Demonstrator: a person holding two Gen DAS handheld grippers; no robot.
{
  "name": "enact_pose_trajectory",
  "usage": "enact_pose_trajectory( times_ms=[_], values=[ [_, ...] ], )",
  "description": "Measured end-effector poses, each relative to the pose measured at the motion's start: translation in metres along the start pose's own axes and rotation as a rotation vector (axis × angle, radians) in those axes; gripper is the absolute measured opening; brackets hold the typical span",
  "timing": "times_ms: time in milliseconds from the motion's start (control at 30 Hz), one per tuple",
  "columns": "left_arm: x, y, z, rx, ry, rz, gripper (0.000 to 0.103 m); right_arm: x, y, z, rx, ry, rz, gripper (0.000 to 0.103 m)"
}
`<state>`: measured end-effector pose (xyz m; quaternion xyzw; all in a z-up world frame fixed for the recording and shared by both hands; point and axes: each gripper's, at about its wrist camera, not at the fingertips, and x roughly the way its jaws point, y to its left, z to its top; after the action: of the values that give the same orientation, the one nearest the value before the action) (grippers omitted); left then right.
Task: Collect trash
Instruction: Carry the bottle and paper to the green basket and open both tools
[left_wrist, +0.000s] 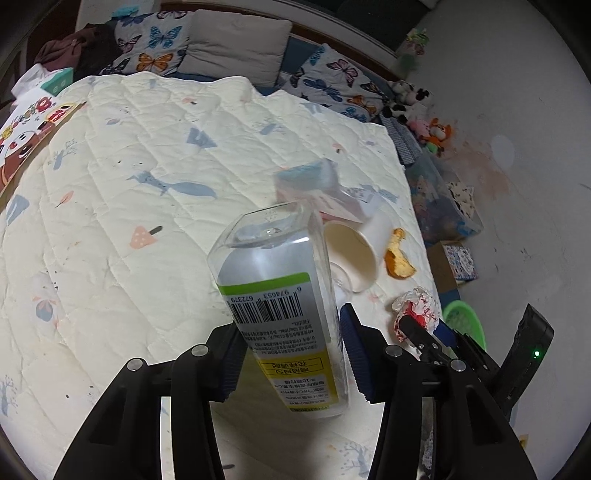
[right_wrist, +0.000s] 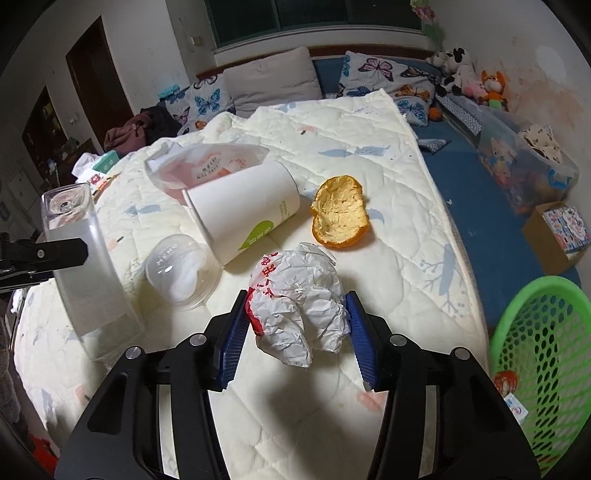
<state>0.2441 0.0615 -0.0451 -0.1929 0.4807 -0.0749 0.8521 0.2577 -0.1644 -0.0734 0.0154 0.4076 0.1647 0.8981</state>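
Two items are getting picked up: left gripper (left_wrist: 291, 354) is clamping the clear bottle (left_wrist: 280, 295), right gripper (right_wrist: 295, 332) is pinching crumpled paper (right_wrist: 295, 302) w/ cup (right_wrist: 243, 206), peel (right_wrist: 340, 210), lid (right_wrist: 181, 269) lying on the quilt (right_wrist: 369, 129), green basket (right_wrist: 539, 354) nearby.

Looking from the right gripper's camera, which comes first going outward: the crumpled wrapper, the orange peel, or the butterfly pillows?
1. Crumpled wrapper: between the right hand-held gripper pads.
2. Orange peel: farther out on the quilt, slightly right.
3. Butterfly pillows: at the bed's far end.
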Motion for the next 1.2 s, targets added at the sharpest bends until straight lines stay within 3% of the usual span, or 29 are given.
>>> enact_pose_trajectory(
  times_ms=[333,633,1200],
  values=[
    [-0.007,-0.040,-0.007,0.083,-0.003,-0.058,0.045,-0.042,-0.025,-0.022,0.047,-0.043,-0.022,0.052],
    [-0.008,-0.087,-0.014,0.160,0.014,-0.128,0.044,-0.084,-0.065,-0.048,0.103,-0.080,-0.099,0.052],
    [0.008,-0.166,-0.026,0.282,0.072,-0.215,0.044,-0.117,-0.126,-0.094,0.213,-0.072,-0.214,0.052]
  ],
)
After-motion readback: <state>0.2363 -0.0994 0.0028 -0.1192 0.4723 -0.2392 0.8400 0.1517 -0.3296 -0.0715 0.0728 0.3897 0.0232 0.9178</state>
